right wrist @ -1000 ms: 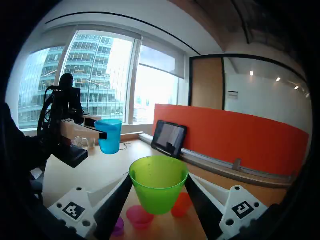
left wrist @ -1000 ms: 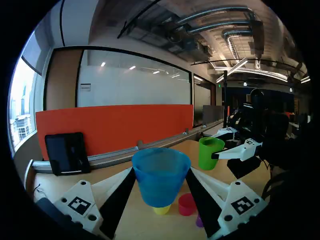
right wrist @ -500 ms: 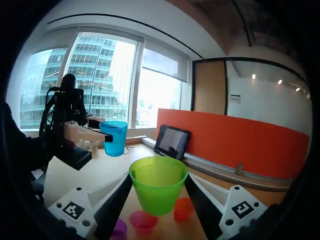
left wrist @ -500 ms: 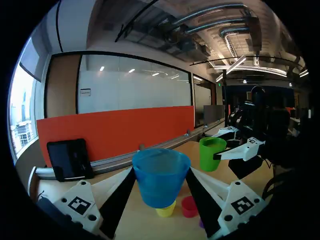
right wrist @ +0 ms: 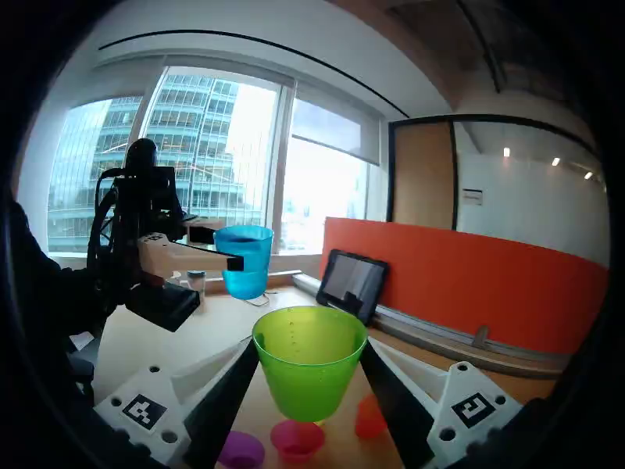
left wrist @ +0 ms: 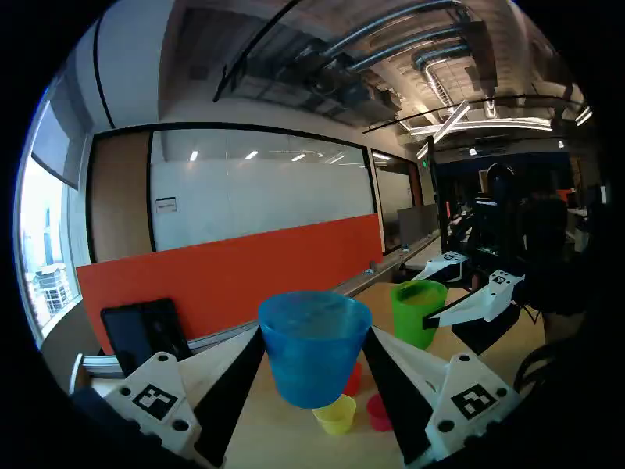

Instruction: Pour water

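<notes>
In the left gripper view my left gripper (left wrist: 314,356) is shut on a blue cup (left wrist: 314,344), held upright above the wooden desk (left wrist: 266,434). Farther right the green cup (left wrist: 417,309) hangs in the right gripper (left wrist: 437,309). In the right gripper view my right gripper (right wrist: 309,367) is shut on the green cup (right wrist: 309,359), upright, its inside showing no clear water level. The blue cup (right wrist: 244,261) appears there up left, held by the left gripper (right wrist: 226,258) with a person's dark sleeve behind it.
Small cups stand on the desk below: yellow (left wrist: 334,413), red (left wrist: 378,409) and orange (left wrist: 353,378); pink (right wrist: 297,438), purple (right wrist: 241,450) and orange (right wrist: 369,416). A dark tablet (left wrist: 145,336) leans on the orange partition (left wrist: 234,270). Large windows (right wrist: 156,172) lie behind.
Both grippers have risen and drawn closer together with their cups; the blue cup sits nearer and higher in the right gripper view, and the small cups have slid lower.
</notes>
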Motion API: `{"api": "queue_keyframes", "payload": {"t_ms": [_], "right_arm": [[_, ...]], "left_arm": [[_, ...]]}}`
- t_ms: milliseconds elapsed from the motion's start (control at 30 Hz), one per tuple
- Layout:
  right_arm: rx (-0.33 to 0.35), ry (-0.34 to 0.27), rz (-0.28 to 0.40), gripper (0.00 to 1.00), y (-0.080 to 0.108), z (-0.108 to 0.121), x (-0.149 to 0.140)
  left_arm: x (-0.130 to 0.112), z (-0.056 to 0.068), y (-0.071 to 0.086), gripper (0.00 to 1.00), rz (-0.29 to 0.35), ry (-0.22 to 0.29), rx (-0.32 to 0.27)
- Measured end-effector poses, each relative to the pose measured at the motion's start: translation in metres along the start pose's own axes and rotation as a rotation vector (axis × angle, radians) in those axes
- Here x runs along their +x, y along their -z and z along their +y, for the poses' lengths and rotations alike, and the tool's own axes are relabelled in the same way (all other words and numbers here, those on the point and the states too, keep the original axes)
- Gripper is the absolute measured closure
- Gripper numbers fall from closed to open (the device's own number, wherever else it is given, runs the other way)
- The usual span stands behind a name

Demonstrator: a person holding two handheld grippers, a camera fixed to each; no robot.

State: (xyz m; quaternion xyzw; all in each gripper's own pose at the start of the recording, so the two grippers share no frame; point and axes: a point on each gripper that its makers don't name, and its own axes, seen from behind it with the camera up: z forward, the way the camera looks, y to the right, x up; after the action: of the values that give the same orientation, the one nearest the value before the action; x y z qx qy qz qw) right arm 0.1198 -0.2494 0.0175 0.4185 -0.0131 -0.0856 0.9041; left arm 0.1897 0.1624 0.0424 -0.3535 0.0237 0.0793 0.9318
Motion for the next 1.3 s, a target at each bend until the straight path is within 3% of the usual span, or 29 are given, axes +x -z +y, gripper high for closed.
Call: {"api": "queue_keyframes", "payload": {"t_ms": [333, 900, 1300], "right_arm": [[0.041, -0.002, 0.006, 0.09, -0.009, -0.019, -0.001], [0.097, -0.012, 0.01, 0.09, -0.022, -0.043, -0.006], [0.127, -0.018, 0.006, 0.09, -0.028, -0.053, -0.011]], "left_arm": [[0.02, 0.0, 0.003, 0.15, 0.024, -0.115, 0.029], [0.047, 0.014, -0.007, 0.15, 0.029, -0.407, 0.058], [0.064, 0.018, -0.009, 0.15, 0.025, -0.573, 0.081]]}}
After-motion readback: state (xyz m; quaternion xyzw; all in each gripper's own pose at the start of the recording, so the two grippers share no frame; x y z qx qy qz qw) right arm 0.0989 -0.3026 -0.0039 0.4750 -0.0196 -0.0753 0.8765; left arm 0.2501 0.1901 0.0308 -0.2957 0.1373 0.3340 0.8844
